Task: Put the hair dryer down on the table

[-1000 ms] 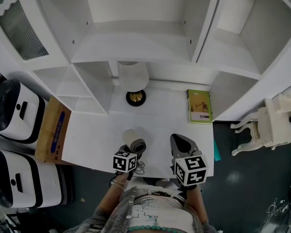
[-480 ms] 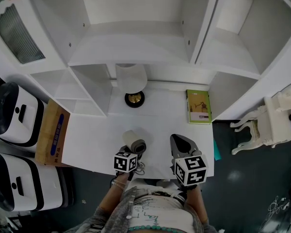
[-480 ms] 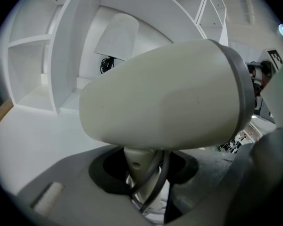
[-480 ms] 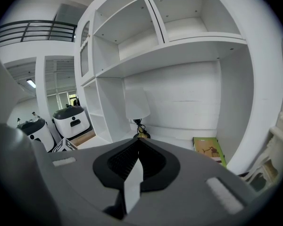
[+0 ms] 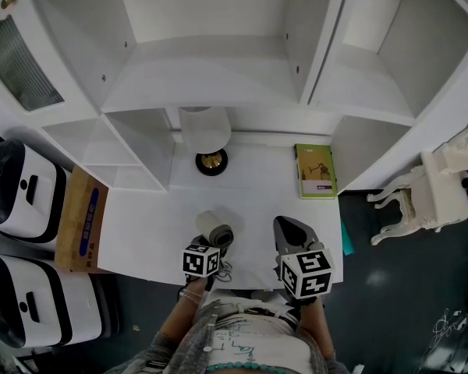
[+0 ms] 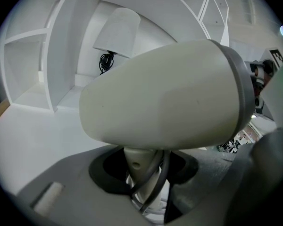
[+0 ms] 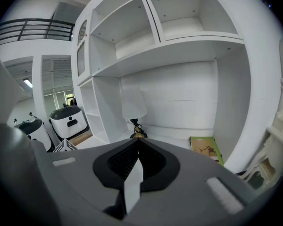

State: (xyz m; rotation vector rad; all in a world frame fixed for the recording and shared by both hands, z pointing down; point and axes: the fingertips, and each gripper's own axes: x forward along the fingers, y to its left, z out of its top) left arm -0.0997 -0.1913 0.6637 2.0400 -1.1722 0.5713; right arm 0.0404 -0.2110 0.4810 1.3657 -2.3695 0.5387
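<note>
A cream hair dryer [image 5: 214, 228] with a grey ring at its end is held upright over the white table [image 5: 152, 224], near the front edge. My left gripper [image 5: 210, 245] is shut on its handle. In the left gripper view the dryer's body [image 6: 165, 93] fills the frame, with the handle and its wound cord [image 6: 142, 171] between the jaws. My right gripper [image 5: 285, 228] hovers to the right of the dryer, shut with nothing in it. Its jaws meet at the tips [image 7: 137, 145].
A table lamp [image 5: 206, 132] with a gold base stands at the back of the table under white shelves. A green book [image 5: 315, 171] lies at the back right. A cardboard box [image 5: 82, 218] and two white machines [image 5: 19, 189] are left; an ornate white chair [image 5: 429, 201] is right.
The head view has drifted a little, so the shelves and lamp sit slightly lower-left. Both grippers and the hair dryer stay where they were.
</note>
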